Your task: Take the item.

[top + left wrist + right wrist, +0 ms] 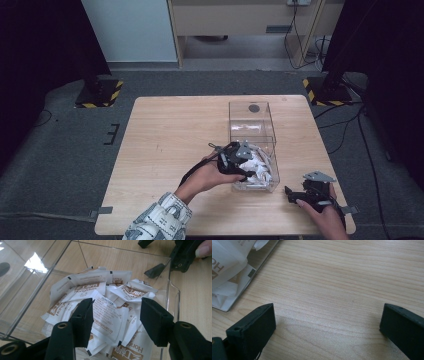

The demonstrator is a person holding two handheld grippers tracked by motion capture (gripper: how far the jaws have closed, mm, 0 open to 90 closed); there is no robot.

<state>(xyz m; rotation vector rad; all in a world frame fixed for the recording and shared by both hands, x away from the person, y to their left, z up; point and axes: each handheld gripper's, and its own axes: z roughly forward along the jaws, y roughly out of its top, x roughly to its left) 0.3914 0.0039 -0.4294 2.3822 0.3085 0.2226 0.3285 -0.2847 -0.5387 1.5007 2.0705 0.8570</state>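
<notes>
A clear plastic box (251, 120) stands on the wooden table (170, 130), its near end holding a heap of white paper packets (261, 170) printed in brown. My left gripper (250, 167) reaches down into that heap. In the left gripper view its jaws (116, 315) stand apart around one folded packet (106, 312); the left pad touches its edge and the right pad stands off it. My right gripper (295, 192) rests low at the table's front right, open, with bare wood between its jaws (327, 320).
The box's far half (250, 112) holds no packets. The box wall (172, 295) rises just right of the left gripper's jaws. The box corner with packets (227, 277) lies to the upper left of the right gripper. Black stands (100, 92) flank the table on the floor.
</notes>
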